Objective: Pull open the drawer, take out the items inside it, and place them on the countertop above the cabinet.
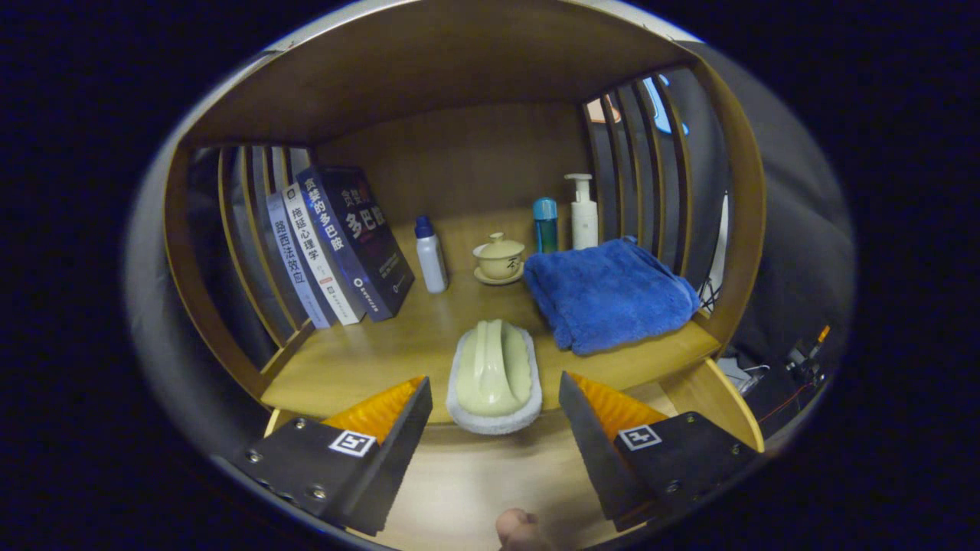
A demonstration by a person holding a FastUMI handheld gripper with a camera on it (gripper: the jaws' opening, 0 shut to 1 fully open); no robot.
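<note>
- Here my gripper (494,413) hangs with its fingers spread wide, holding nothing; the pale green brush (494,376) lies between them on the wooden countertop (360,356).
- Slatted wooden sides and a wooden roof enclose the shelf.
- Three books (337,245) lean at the left.
- Three bottles (430,254): two white, one teal.
- One lidded cup (499,258).
- One folded blue towel (609,295).

Dim, warm light; strong fisheye bending and soft blur toward edges.
</note>
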